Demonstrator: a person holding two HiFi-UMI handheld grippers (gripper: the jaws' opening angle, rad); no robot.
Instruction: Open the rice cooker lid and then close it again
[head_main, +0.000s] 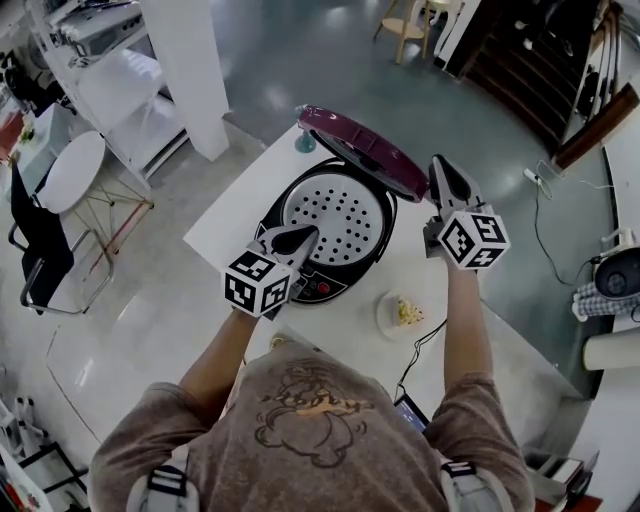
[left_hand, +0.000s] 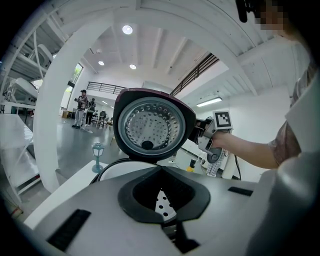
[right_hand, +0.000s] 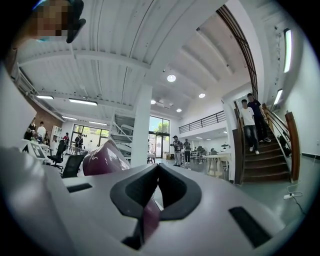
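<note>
A black rice cooker stands on the white table with its maroon lid raised at the back, showing the perforated inner plate. My left gripper hovers over the cooker's front edge, shut and holding nothing. From the left gripper view the lid's round steel underside faces me above my closed tips. My right gripper is shut and empty, close beside the lid's right edge; I cannot tell whether it touches. The lid's maroon shell shows just left of the right gripper.
A small plate with food lies right of the cooker's front, with a black cable trailing beside it. A little teal lamp figure stands at the table's far corner. A white pillar rises beyond the table.
</note>
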